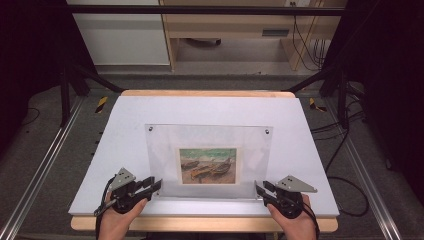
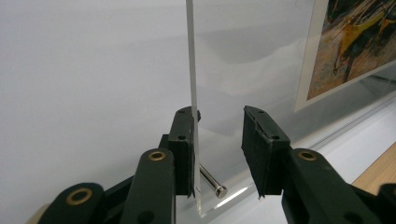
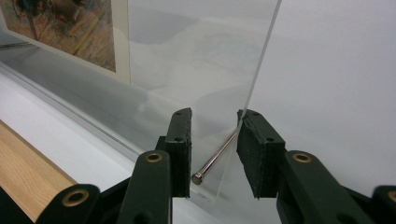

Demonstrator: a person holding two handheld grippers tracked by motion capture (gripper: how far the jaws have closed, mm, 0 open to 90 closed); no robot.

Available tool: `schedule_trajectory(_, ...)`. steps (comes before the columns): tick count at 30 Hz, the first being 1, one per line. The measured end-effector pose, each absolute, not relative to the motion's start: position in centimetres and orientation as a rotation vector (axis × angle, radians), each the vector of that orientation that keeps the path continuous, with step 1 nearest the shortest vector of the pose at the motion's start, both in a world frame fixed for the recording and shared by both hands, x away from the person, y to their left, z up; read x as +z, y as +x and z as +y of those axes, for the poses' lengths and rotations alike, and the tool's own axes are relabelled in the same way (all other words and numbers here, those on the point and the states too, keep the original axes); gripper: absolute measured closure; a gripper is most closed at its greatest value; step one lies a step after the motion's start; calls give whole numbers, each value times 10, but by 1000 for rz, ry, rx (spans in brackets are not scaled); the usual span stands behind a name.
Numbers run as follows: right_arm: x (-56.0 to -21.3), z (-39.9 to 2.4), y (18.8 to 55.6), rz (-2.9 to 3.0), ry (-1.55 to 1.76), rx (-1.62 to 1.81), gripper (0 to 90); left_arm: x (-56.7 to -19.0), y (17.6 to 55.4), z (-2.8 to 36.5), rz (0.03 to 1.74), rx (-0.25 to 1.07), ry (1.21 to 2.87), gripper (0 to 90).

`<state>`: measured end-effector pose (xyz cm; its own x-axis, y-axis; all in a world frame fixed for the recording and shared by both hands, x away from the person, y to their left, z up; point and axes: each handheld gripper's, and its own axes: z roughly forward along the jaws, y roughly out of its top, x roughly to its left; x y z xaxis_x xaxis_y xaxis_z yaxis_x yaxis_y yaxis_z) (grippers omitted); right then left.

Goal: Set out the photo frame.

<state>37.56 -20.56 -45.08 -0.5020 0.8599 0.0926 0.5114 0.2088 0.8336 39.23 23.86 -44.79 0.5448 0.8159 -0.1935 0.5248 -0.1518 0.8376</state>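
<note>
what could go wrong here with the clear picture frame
1. The left gripper has only one jaw against the acrylic frame edge; the other stands clear, so a lift may slip.
2. The metal standoff pin sits between the right gripper jaws and could get bent.
3. The upright frame might topple.

High view: looking forward and down from above the near edge of the counter, taking in the whole picture frame.
Left gripper view: sitting close, facing along its fingers at the frame's lower corner.
Right gripper view: sitting equally close at the opposite lower corner.
Shared: all three are showing the frame's painted print.
</note>
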Motion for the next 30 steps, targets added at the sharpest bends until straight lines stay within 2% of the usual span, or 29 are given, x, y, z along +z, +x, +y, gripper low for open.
schedule_trajectory(30,-454,-205,369,2132,1260,1168,658,-449,383,235,1091,405,1895,624)
